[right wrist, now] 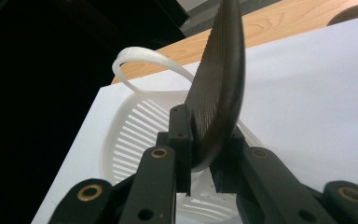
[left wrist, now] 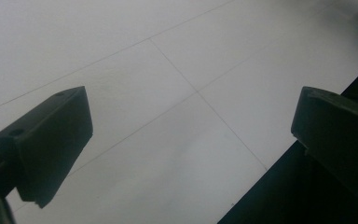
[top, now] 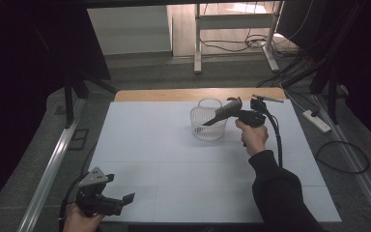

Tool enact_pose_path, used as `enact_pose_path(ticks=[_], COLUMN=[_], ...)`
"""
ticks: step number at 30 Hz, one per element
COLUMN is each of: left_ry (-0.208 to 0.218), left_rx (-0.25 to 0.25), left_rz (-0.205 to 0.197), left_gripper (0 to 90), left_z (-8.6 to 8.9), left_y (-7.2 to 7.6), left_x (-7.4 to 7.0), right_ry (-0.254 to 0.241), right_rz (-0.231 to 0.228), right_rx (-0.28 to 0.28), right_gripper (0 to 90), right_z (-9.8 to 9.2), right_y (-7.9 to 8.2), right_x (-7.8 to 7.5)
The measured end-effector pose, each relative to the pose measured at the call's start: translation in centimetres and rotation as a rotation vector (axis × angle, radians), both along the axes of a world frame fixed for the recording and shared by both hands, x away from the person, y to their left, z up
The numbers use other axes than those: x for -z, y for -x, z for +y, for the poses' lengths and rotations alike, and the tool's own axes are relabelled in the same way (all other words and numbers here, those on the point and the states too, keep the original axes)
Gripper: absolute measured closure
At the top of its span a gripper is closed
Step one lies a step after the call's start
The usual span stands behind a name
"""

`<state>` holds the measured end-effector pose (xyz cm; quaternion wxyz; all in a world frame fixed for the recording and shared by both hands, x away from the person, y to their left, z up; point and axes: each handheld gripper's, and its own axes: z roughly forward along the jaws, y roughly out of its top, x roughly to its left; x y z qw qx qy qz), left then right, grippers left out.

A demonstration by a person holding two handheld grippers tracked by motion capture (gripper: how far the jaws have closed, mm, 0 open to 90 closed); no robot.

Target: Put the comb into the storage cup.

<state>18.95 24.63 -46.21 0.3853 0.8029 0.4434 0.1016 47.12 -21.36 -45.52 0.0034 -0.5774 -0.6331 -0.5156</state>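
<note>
Left gripper (top: 125,199): seen in the high view at the table's near left corner, held low in a hand (top: 79,220), with a grey three-cornered plate on top. Its jaws are spread wide, with nothing between them.

Left gripper view: the two black jaws are shown far apart over the bare white table surface (left wrist: 177,121), which is crossed by thin seam lines. The dark drop past the table edge is seen at the lower right, a detail not made out from above.

White basket (top: 208,123): placed on the white board toward the far middle of the table, its loop handle raised at the back. In the right gripper view its slotted wall (right wrist: 135,135) and arched handle are seen close up, just beyond the jaws.

Dark ridged object (top: 221,114): a long, slim, curved piece, pointed end down, held tilted over the basket with its tip at or inside the rim. The fine ribbing on its surface (right wrist: 219,84) is revealed by the right gripper view alone.

Right gripper (top: 229,112): held in a hand (top: 253,137) just right of the basket. Its jaws are pressed onto the lower end of the dark ridged object, as shown plainly in the right gripper view (right wrist: 205,163).

Table edge: a strip of bare wood (top: 174,94) is seen beyond the white board.
</note>
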Motion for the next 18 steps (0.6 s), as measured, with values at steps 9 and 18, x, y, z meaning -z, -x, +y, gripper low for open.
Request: enact_pose_path(ticks=[9, 18], left_ry=[0.001, 0.0], left_rx=[-0.001, 0.0], left_rz=[0.001, 0.001], left_gripper=[0.0, 0.0], left_z=[0.0, 0.01], left_y=[-0.01, 0.0], left_x=[0.01, 0.0], right_ry=[0.047, 0.067], right_rz=[-0.005, -0.012], right_rx=[0.02, 0.024], right_gripper=[75.7, 68.7], right_z=[-0.19, -0.24], right_y=[0.02, 0.07], right_x=[0.11, 0.08])
